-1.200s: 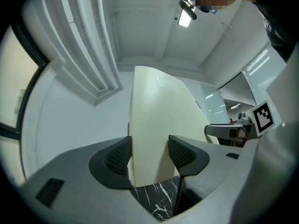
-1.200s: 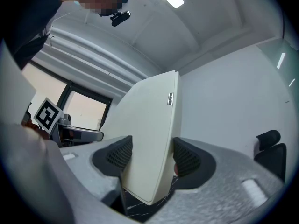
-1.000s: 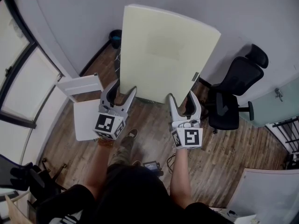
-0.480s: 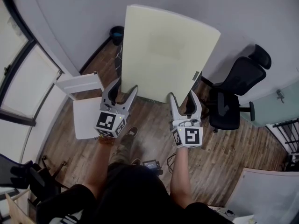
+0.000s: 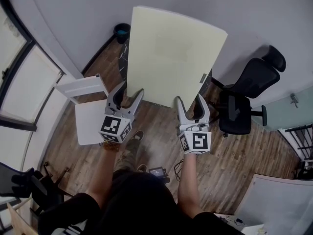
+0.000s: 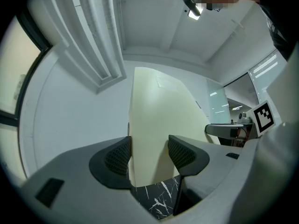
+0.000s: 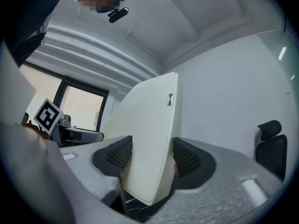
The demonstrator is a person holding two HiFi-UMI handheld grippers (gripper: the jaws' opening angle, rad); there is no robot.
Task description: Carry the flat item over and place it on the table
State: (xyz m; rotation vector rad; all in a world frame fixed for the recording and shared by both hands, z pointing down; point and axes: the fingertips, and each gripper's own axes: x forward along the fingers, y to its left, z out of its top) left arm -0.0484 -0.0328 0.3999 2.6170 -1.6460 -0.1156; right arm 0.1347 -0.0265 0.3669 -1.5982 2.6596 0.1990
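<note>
A large cream flat panel (image 5: 168,53) stands upright in front of the white wall, held off the wooden floor by its lower edge. My left gripper (image 5: 129,89) is shut on the panel's lower left part. In the left gripper view the panel (image 6: 159,120) rises between the two dark pads of that gripper (image 6: 148,153). My right gripper (image 5: 190,100) is shut on the lower right corner. The right gripper view shows the panel's rounded edge (image 7: 149,125) between the pads of that gripper (image 7: 150,155), with a small label high on the edge.
A black office chair (image 5: 244,94) stands close to the panel's right side. A white chair (image 5: 88,116) is at the left near the windows. A black bin (image 5: 122,32) sits by the wall. A small device (image 5: 159,172) lies on the floor. A white tabletop (image 5: 279,204) shows at bottom right.
Both grippers keep their hold on the panel. The panel and the grippers have only drifted very slightly to the left in the head view.
</note>
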